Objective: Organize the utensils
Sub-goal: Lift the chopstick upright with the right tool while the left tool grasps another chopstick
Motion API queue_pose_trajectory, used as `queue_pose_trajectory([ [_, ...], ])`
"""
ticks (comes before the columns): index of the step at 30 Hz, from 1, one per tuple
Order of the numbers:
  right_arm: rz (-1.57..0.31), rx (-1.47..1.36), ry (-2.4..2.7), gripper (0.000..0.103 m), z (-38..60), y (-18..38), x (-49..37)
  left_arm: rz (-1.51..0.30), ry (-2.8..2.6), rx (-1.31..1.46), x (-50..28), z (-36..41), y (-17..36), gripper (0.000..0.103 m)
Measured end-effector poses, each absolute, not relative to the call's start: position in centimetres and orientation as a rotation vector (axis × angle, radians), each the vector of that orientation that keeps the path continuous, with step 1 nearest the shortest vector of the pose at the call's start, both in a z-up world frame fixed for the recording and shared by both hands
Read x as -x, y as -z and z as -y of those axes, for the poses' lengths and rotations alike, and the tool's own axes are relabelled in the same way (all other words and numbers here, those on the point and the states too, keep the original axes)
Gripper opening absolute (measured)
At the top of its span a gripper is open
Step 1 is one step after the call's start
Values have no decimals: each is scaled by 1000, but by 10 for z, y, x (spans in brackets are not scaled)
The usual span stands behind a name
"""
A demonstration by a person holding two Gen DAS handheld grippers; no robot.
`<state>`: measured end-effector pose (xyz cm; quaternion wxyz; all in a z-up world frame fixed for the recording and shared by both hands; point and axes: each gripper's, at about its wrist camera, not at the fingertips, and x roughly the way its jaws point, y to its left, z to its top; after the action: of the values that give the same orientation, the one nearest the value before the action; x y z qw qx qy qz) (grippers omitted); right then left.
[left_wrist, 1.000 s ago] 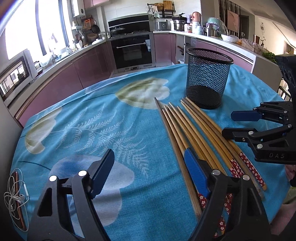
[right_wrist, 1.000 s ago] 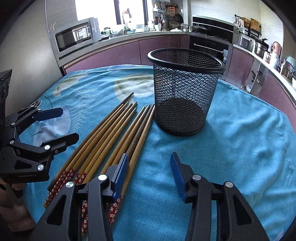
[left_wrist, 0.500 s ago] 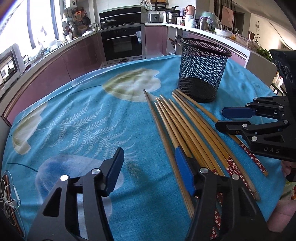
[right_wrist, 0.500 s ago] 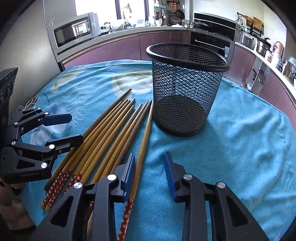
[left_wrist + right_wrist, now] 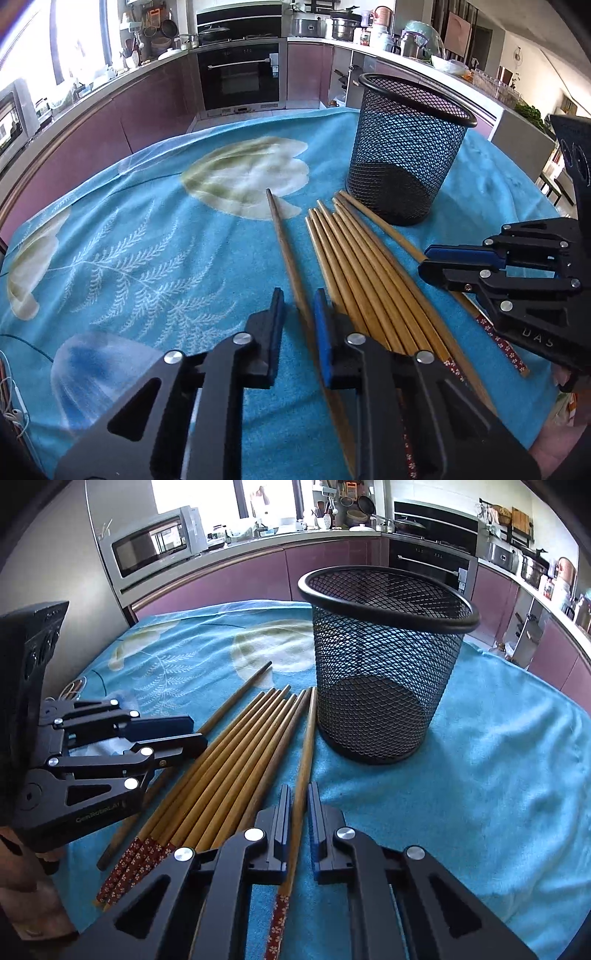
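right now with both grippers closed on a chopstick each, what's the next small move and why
Probably lift both straight up a little. The left hand-held gripper is shut on the dark outer chopstick, the right hand-held gripper on the chopstick nearest the mesh cup. Both sticks lie on the cloth beside the bundle, and the upright cup looks empty, so they must clear its rim.

Bright daylight enters through the windows at upper left, which are overexposed to white. Sharp focus at centre. Strong fisheye curvature bends the counters; dark vignette fills all frame corners. Soft shadows.
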<state>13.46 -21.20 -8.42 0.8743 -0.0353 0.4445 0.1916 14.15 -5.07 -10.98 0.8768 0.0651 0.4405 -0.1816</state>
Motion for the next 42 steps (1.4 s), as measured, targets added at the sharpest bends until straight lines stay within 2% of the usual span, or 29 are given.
queue_pose_trajectory([
  [13,-862,-26,-497,6,233,62,-116,-890,389,-28,-129,29,91,8],
  [32,-590,-78,-566,6,250,-20,-119,-599,566,159,-108,17,-30,8],
  [42,-469,-103,-533,6,261,-58,-142,-436,564,225,-135,51,-70,8],
])
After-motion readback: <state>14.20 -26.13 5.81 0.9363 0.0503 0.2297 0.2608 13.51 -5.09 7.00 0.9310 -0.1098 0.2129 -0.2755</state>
